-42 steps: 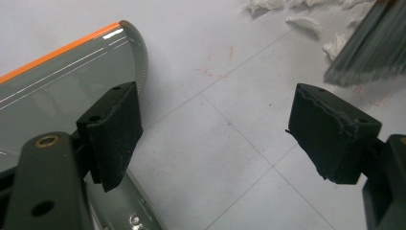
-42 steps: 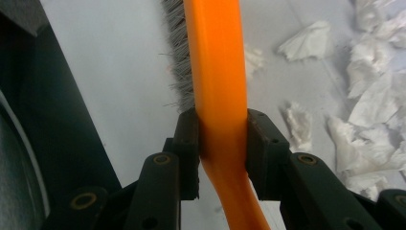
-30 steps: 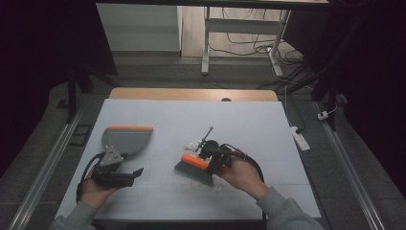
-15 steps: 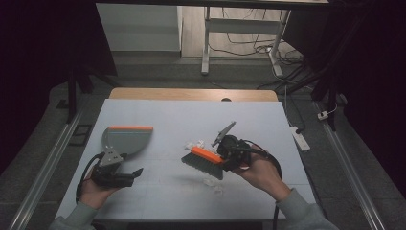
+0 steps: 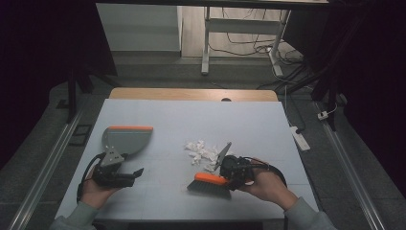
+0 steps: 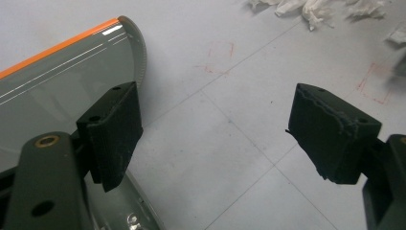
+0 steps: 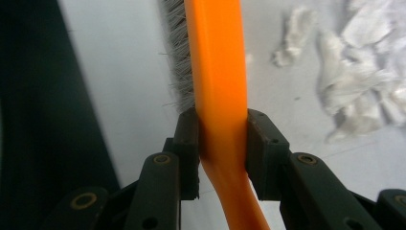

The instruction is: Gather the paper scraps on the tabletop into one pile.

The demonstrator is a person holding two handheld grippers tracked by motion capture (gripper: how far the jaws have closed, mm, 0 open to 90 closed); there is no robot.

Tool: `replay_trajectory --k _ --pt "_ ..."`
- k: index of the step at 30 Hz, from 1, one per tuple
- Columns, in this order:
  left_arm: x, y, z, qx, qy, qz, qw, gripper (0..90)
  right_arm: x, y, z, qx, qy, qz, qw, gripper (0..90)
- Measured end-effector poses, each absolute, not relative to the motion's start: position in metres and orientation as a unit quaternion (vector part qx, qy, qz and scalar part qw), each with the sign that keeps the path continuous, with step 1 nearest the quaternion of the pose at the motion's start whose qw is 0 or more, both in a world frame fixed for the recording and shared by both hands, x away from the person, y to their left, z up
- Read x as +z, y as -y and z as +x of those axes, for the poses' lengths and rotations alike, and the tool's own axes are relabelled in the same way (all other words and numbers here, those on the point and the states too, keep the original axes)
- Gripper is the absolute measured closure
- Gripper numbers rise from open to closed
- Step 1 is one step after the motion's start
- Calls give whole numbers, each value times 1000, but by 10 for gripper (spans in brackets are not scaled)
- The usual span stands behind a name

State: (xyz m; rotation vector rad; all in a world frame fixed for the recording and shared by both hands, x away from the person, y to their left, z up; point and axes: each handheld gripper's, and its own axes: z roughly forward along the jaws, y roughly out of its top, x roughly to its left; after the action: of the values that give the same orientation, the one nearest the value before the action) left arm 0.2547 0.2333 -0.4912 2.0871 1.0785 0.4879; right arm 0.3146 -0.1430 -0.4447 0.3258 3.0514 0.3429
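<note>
A grey dustpan [image 5: 125,140] with an orange lip lies on the table at the left, seen close as the dustpan [image 6: 52,91]. My left gripper [image 5: 123,172] rests just in front of it, and the left gripper [image 6: 215,129] stands open with bare table between its jaws. A pile of white paper scraps [image 5: 201,151] lies mid-table. My right gripper [image 5: 230,173] is near the front edge, just in front of the scraps, and the right gripper [image 7: 222,129] is shut on the orange handle of a brush [image 7: 218,67]. The brush [image 5: 209,182] has its grey bristles [image 7: 178,57] pointing down at the table.
The pale mat [image 5: 191,120] covers the table, with a wooden strip [image 5: 191,93] along the far edge. A white power strip [image 5: 299,136] lies off the right side. Metal legs and cables stand beyond the table. Red marks [image 6: 220,57] dot the mat.
My right hand has carried the brush to the right and back toward the front edge, to the near side of the paper scraps. The left hand and dustpan have stayed put.
</note>
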Motion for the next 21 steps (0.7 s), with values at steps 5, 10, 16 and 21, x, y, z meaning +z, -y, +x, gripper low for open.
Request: replay_trajectory --k 5,10,16,21 --pt "-492 -231 254 189 -417 814 359 199 -443 130 342 110 -983 117 86 681" --pt "-494 -231 254 186 -417 814 359 199 -440 126 368 138 -973 147 115 681" --pt "-494 -234 254 186 -420 811 363 199 -420 147 363 189 -954 199 123 680" --pt "-493 -231 253 187 -417 813 362 199 -401 189 371 173 -912 335 158 680"
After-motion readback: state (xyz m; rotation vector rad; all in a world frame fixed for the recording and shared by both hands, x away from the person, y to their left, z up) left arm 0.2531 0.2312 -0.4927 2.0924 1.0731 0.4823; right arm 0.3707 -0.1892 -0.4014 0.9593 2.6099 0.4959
